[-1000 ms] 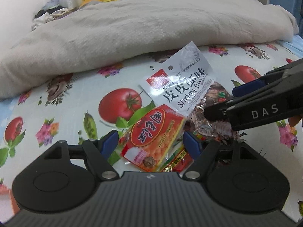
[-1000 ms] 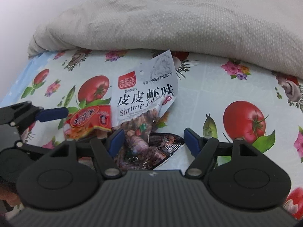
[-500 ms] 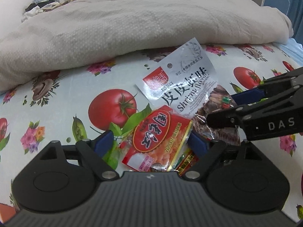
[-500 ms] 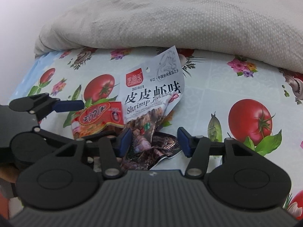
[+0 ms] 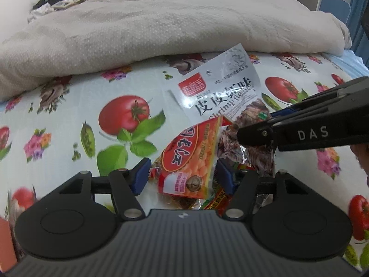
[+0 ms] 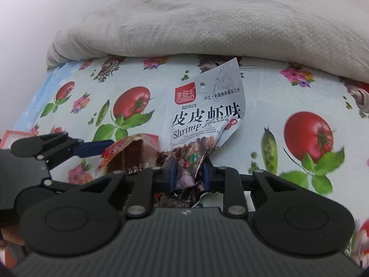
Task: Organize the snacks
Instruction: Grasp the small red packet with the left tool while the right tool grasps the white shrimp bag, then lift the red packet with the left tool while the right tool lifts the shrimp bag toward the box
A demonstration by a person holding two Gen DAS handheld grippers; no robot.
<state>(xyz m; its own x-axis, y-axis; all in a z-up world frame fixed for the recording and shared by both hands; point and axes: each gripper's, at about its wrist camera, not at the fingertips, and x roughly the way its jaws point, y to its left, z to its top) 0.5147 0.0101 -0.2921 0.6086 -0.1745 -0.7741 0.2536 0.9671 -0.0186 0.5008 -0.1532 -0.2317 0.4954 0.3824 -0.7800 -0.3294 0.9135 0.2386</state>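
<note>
A red-orange snack packet [image 5: 191,152] stands tipped up and buckled between the blue pads of my left gripper [image 5: 182,175]; its jaws are closing and both pads touch the packet's sides. A white shrimp-flavour packet [image 6: 207,106] leans up from the cloth, and its dark lower part is crumpled between the pads of my right gripper [image 6: 189,173], whose jaws are closing on it. In the left wrist view the right gripper [image 5: 260,124] comes in from the right over the shrimp-flavour packet [image 5: 219,87]. The left gripper [image 6: 92,149] shows at the left of the right wrist view beside the red-orange packet [image 6: 129,152].
A tomato-and-flower patterned cloth [image 5: 69,115] covers the surface. A thick beige blanket [image 5: 161,23] lies heaped along the far side. Small red packets [image 5: 216,200] sit under the held ones. A red-edged box [image 6: 13,136] is at the far left.
Both grippers' jaws have narrowed. The red-orange packet has buckled and tipped up between the left pads. The right pads have pinched the shrimp packet's lower part, crumpling it.
</note>
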